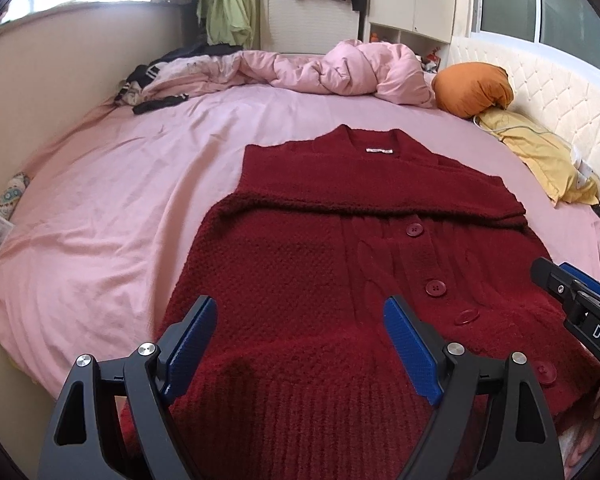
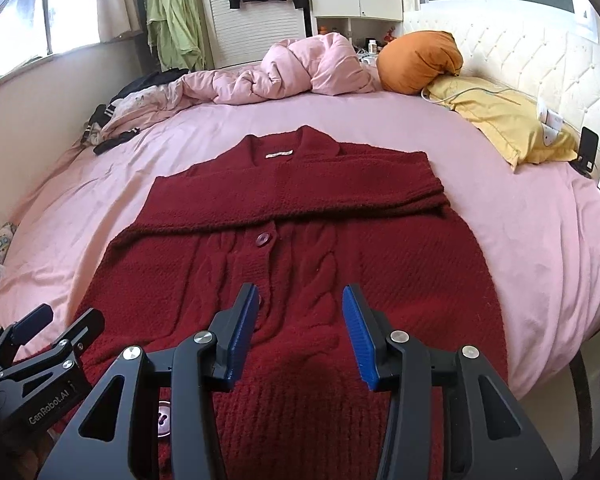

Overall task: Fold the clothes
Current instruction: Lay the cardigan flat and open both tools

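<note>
1. The dark red cardigan [image 1: 340,248] lies button-side up on the pink bed sheet [image 1: 112,184], collar at the far end and ribbed hem at the near edge. Both sleeves are laid across the chest as a thick band just below the collar, so the garment is a tidy rectangle.
2. The left gripper [image 1: 300,344] hovers over the near left part of the hem. Its jaws stand wide apart and hold nothing.
3. The right gripper [image 2: 300,332] hovers over the near middle, beside the button row. Its jaws are also wide and empty.
4. In my judgement the step in hand is the lengthwise fold, hem carried toward the collar, since the sleeves already lie in. Whether either blue pad touches the knit I cannot tell.
5. To do it well, each gripper should take one near corner of the hem, both layers together. The two should be well apart and level with each other.
6. The knit looks thick and stretchy, so lift evenly and lay the hem flat on the sleeve band. Dragging would likely pull the sleeves askew or bunch the cable pattern.
7. Keep the pads off the buttons [image 1: 436,289], which could slip the grip.
8. No basket or box shows. A rumpled pink duvet [image 1: 340,68], an orange pillow [image 1: 474,88] and a yellow pillow [image 1: 540,156] lie at the far side, well apart from the cardigan.
</note>
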### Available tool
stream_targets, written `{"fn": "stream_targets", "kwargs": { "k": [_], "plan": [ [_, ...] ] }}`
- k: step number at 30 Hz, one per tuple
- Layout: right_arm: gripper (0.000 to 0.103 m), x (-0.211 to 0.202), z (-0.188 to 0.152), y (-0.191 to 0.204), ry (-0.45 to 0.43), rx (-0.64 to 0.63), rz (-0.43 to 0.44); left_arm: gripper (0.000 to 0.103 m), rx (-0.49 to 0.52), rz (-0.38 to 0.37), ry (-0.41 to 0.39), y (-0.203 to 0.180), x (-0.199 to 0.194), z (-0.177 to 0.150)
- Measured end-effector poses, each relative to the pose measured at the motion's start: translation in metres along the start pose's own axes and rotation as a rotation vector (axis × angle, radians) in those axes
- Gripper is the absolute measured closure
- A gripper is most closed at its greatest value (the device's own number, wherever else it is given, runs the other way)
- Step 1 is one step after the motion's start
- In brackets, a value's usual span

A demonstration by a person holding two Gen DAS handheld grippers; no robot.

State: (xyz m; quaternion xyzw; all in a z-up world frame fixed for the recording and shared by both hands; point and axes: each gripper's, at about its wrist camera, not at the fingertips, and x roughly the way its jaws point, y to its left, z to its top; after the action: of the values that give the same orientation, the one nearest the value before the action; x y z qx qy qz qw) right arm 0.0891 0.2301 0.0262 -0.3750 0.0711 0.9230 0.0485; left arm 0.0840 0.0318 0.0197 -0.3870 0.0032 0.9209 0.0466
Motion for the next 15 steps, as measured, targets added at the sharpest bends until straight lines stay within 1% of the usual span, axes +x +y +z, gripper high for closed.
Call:
{"fn": "stream_targets", "kwargs": {
  "k": [1, 3, 4, 6, 9, 13, 14, 15],
  "plan": [
    [0.058, 0.0, 0.0, 0.0, -0.001, 0.003, 0.002, 0.017, -0.001, -0.012, 0.007, 0.0, 0.001, 0.001],
    [0.058, -0.002, -0.001, -0.001, -0.007, 0.017, 0.01, 0.017, -0.004, -0.089, 0.021, 0.002, 0.0, 0.007],
    [0.057, -0.003, -0.002, -0.002, -0.011, 0.024, 0.013, 0.017, -0.004, -0.141, 0.008, 0.002, -0.002, 0.014],
    [0.057, -0.005, -0.003, -0.004, -0.016, 0.038, 0.021, 0.017, 0.031, -0.161, -0.022, -0.004, -0.005, 0.03],
    [0.048, -0.007, -0.003, -0.007, -0.025, 0.057, 0.035, 0.017, 0.151, -0.173, -0.037, -0.032, 0.01, 0.075],
    [0.048, -0.009, -0.004, -0.012, -0.041, 0.085, 0.079, 0.017, 0.31, -0.19, -0.055, -0.071, 0.03, 0.136],
    [0.048, -0.009, -0.004, -0.015, -0.045, 0.097, 0.097, 0.017, 0.34, -0.212, -0.036, -0.084, 0.04, 0.146],
    [0.048, -0.01, -0.004, -0.02, -0.054, 0.12, 0.12, 0.017, 0.393, -0.236, 0.004, -0.103, 0.055, 0.156]
  ]
}}
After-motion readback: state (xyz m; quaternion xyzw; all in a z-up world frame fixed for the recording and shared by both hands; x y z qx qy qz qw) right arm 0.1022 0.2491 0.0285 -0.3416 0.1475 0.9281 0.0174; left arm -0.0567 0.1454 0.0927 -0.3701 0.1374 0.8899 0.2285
